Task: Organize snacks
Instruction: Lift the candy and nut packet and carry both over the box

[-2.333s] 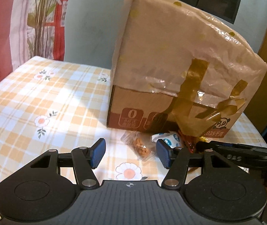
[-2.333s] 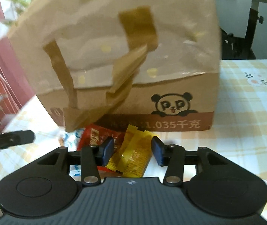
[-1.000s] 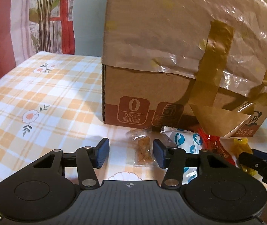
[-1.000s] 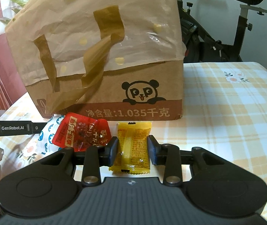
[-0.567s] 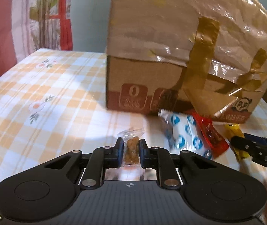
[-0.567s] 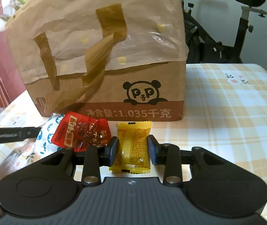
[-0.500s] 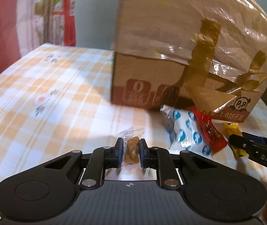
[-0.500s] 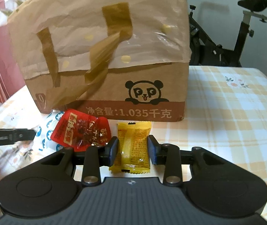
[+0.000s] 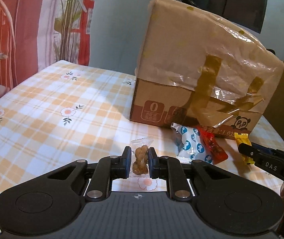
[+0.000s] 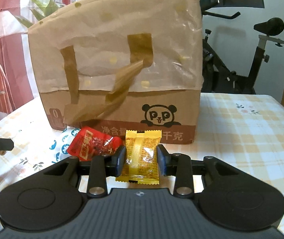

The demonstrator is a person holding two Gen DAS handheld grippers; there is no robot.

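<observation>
Lifted since a second ago: the small clear packet of brown nuggets (image 9: 140, 158), which then lay flat on the cloth between spread jaws, now sits pinched between the pressed-in blue pads of the left gripper (image 9: 140, 160) and hangs above the table. Right gripper (image 10: 141, 158): jaws closed onto the sides of the yellow crinkle-edged foil sachet (image 10: 141, 157), as before, its lower end hanging towards the camera.

Just left of the sachet: red glossy snack packet (image 10: 94, 144), lying partly over a white wrapper with blue round prints (image 10: 62, 147); both rest on the table close against the box front. In the left wrist view that white wrapper (image 9: 189, 145) lies to the right of the held packet.

Behind them: tall brown cardboard box (image 10: 122, 69), panda logo on its lower band, upper part wrapped in pale paper and clear film with strips of brown tape.

Beneath: orange-and-white checked tablecloth with flower prints (image 9: 42, 115).

Background: black exercise bike (image 10: 261, 59).
</observation>
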